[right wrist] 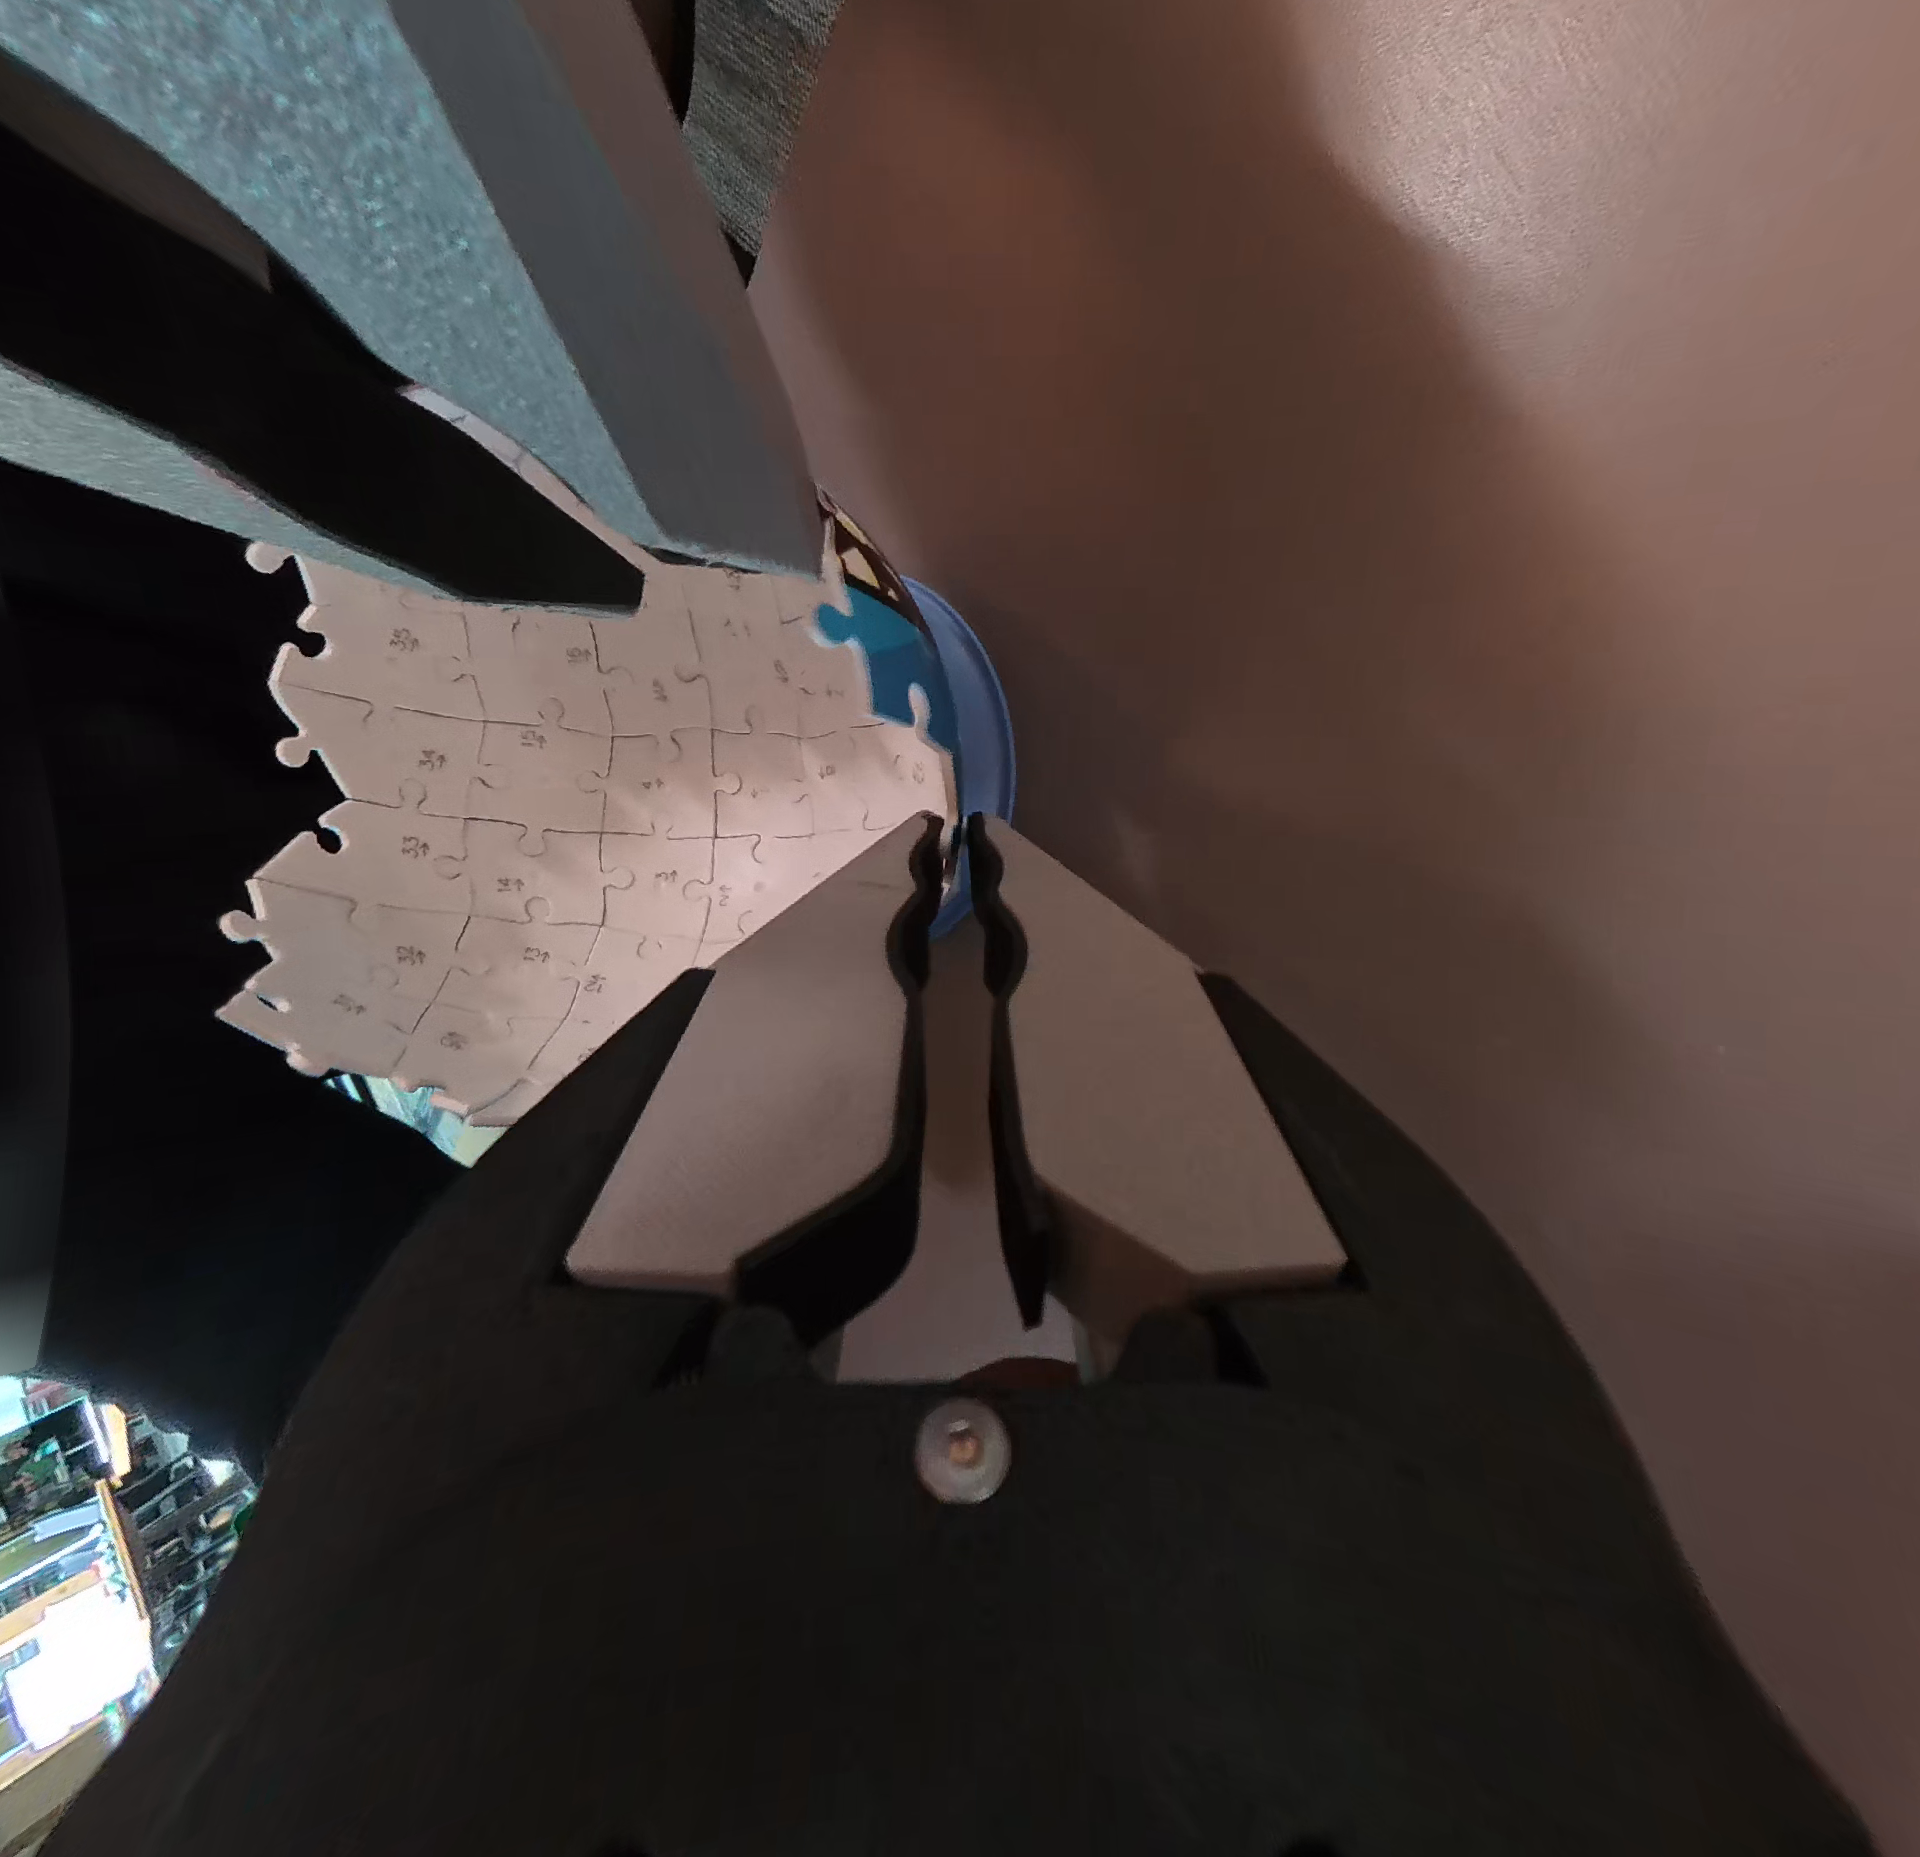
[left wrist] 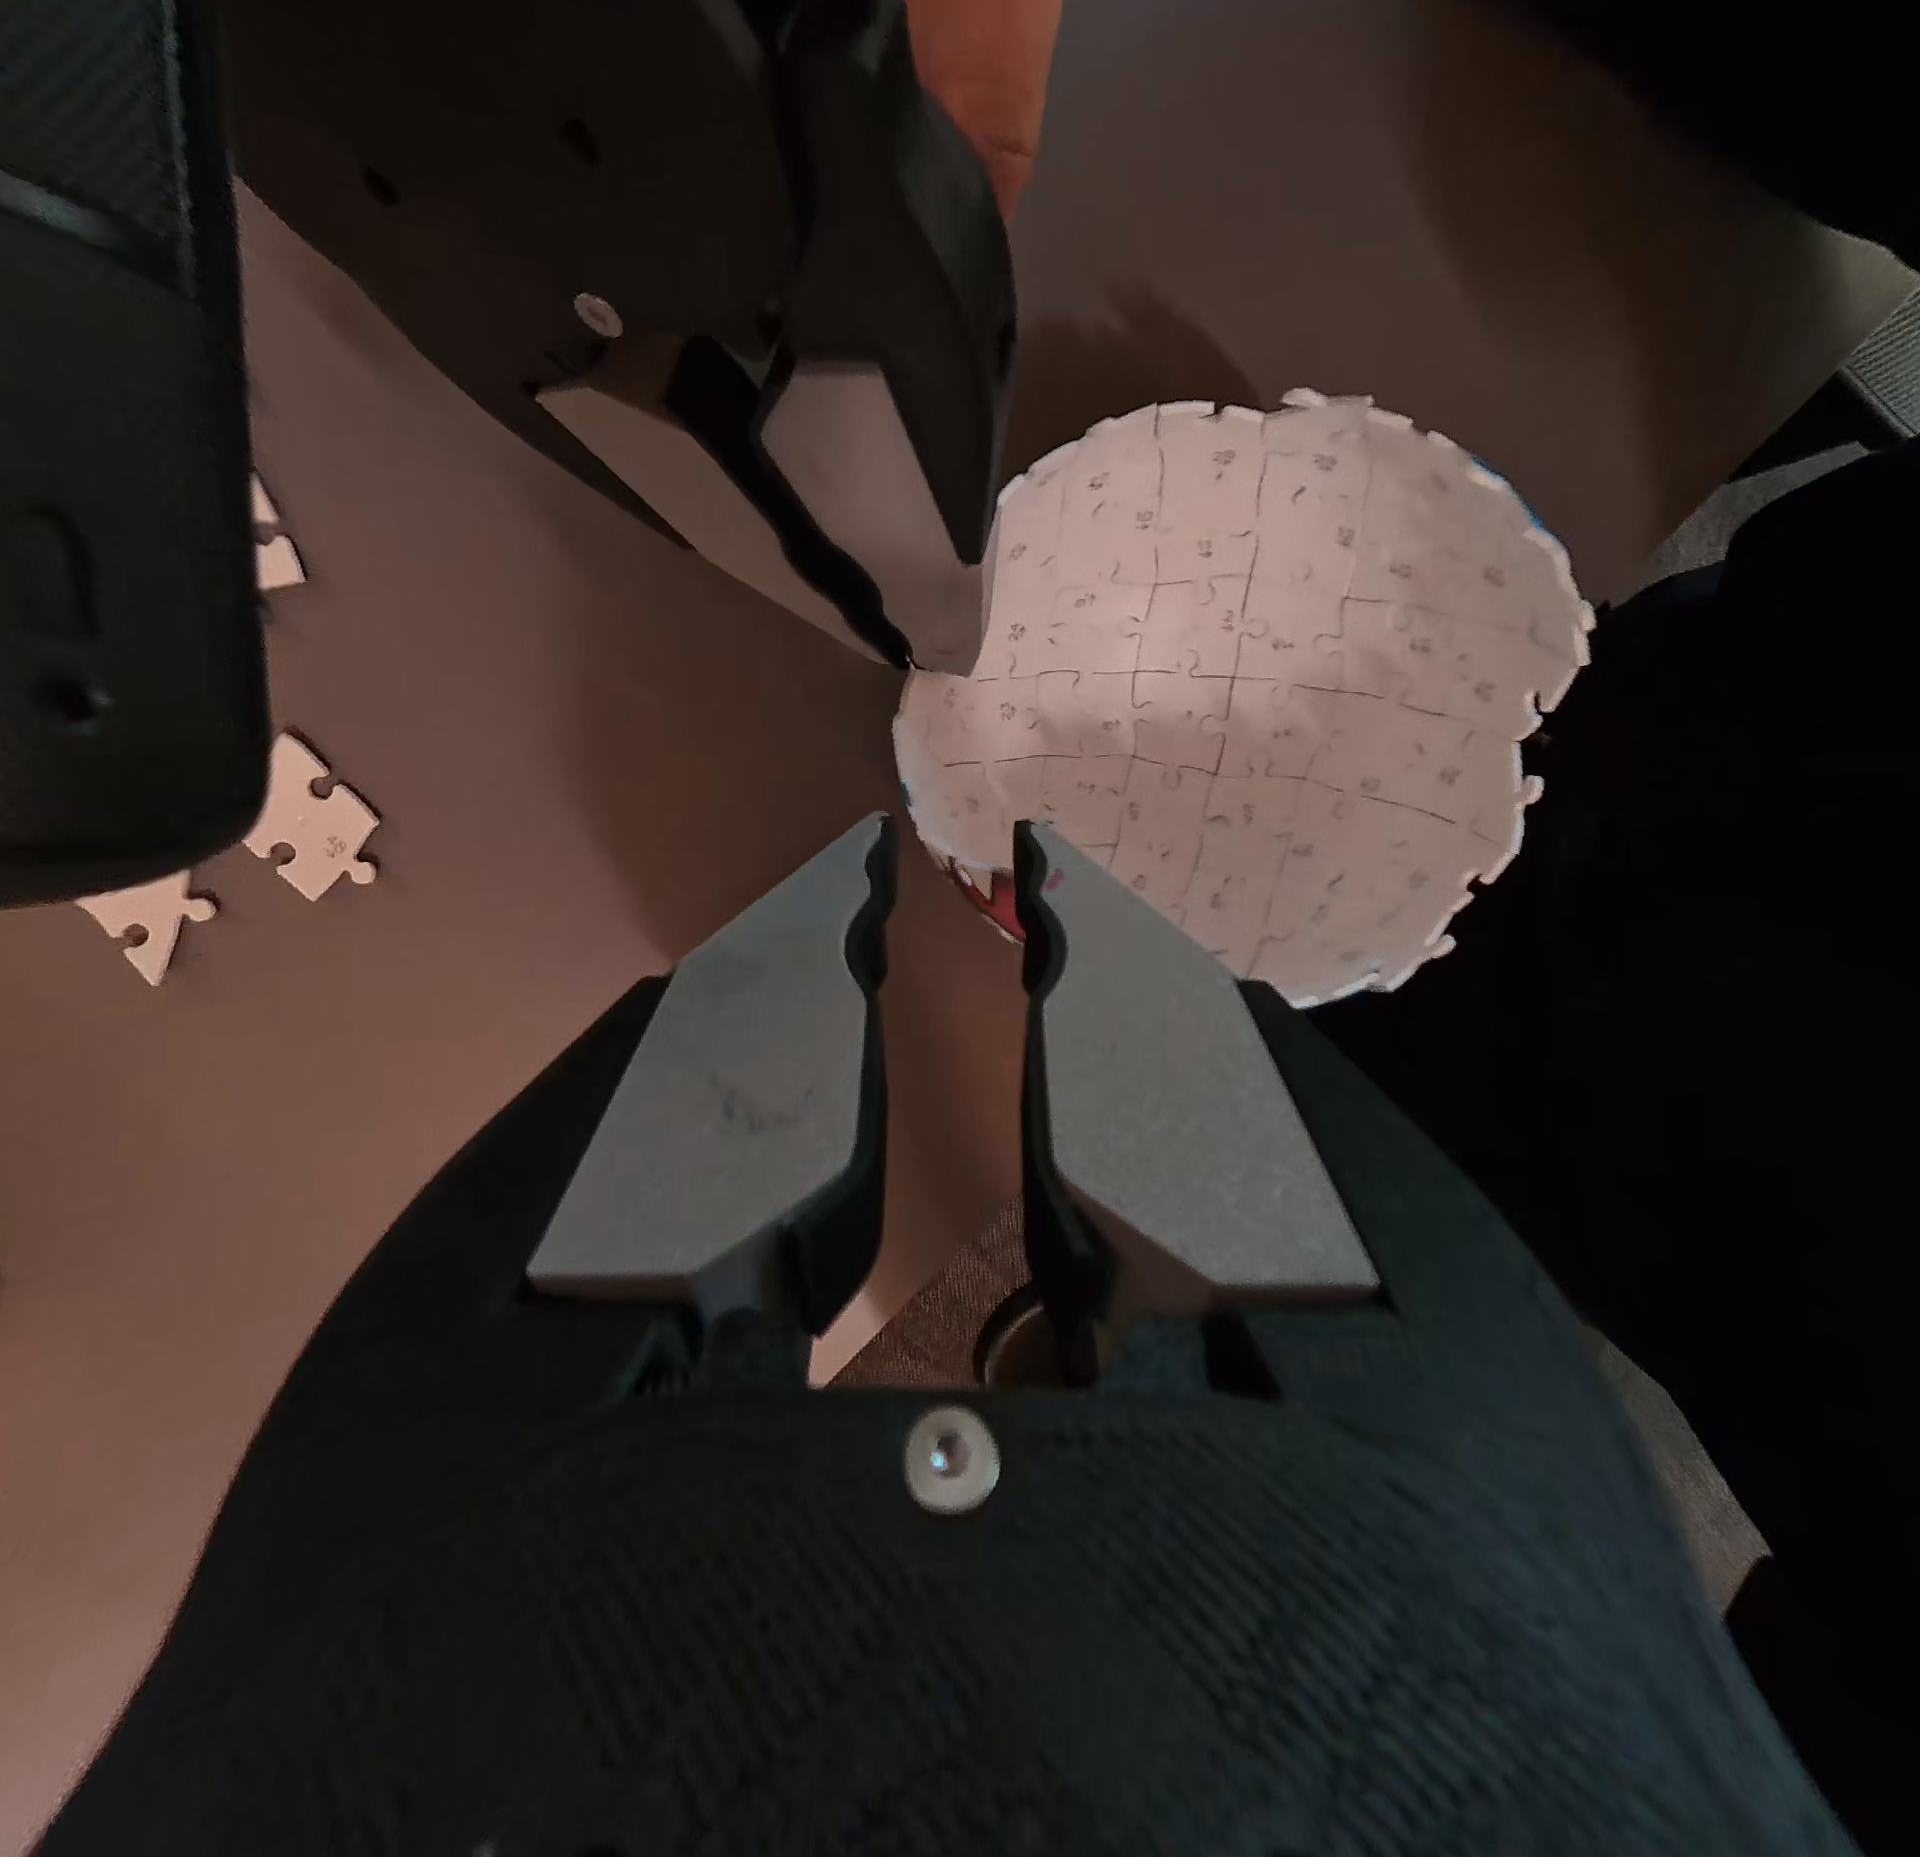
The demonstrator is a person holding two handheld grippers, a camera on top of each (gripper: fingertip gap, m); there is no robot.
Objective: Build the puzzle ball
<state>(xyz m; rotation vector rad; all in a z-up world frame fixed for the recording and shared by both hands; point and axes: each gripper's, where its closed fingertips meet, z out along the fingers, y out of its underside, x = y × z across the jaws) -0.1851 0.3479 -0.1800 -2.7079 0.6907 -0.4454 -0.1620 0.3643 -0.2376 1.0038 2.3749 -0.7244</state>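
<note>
The half-built puzzle ball [left wrist: 1247,685] is an open shell with its white numbered inside facing the left wrist view; it also fills the left of the right wrist view [right wrist: 540,799]. My right gripper [right wrist: 951,831] is shut on the shell's rim by a blue piece [right wrist: 873,664] and a blue ring stand [right wrist: 982,727]. In the left wrist view it reaches in from the upper left [left wrist: 930,654]. My left gripper [left wrist: 951,841] is open, its fingers straddling the lower rim, with the red outer face between them. It looms at the top left of the right wrist view [right wrist: 717,560].
Loose white puzzle pieces [left wrist: 312,831] lie on the brown table [left wrist: 582,872] to the left. The black body of the right gripper [left wrist: 104,457] crowds the left edge. A person's dark clothing [left wrist: 1714,976] is right behind the ball. One gripper's finger ends stand about 7 centimetres off the other's.
</note>
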